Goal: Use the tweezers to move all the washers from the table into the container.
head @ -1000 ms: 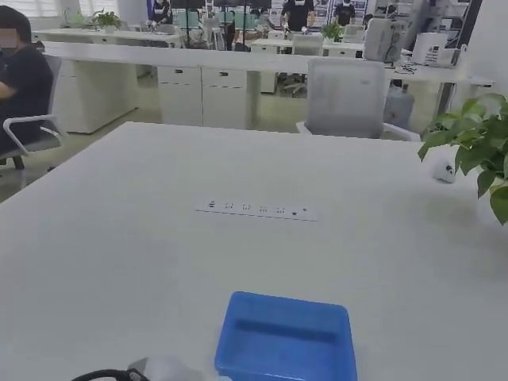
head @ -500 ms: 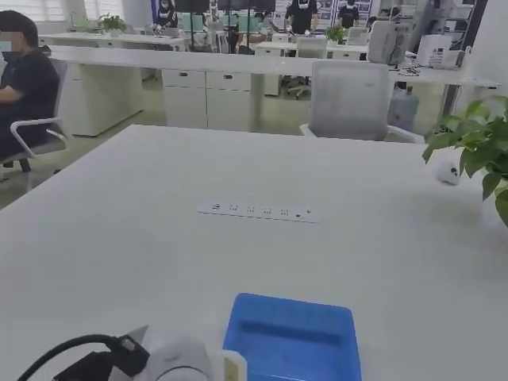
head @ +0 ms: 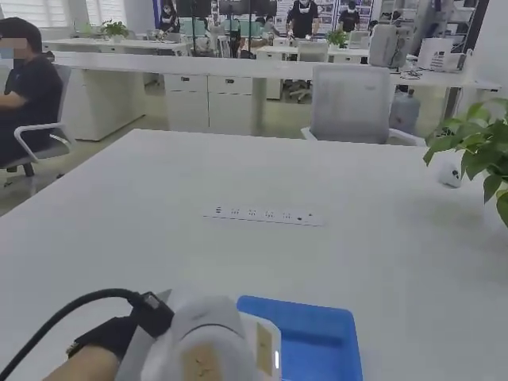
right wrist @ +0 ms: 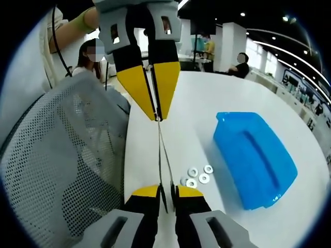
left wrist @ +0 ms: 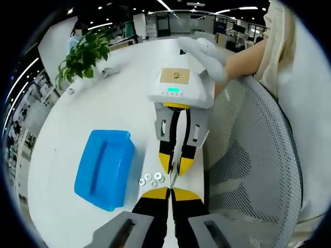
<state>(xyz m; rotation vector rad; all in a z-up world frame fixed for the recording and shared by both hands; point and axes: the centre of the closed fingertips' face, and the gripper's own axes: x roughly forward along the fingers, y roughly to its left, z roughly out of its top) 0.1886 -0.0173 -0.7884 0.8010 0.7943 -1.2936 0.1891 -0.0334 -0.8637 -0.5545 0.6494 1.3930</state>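
Holding the tweezers (right wrist: 160,150) with the left gripper (right wrist: 155,117) and the right gripper (right wrist: 168,194) both pinched tight on them, we should free one end slowly, then aim at the washers (right wrist: 196,175) lying on the table (right wrist: 207,103) just beside the blue container (right wrist: 256,155).

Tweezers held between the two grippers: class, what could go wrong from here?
1. The thin tweezers are pinched by both the left gripper and the right gripper. A badly timed release could drop them over the table edge onto the mesh chair.
2. The washers lie bunched not far from that edge, beside the container. A careless tweezer tip might flick one off.
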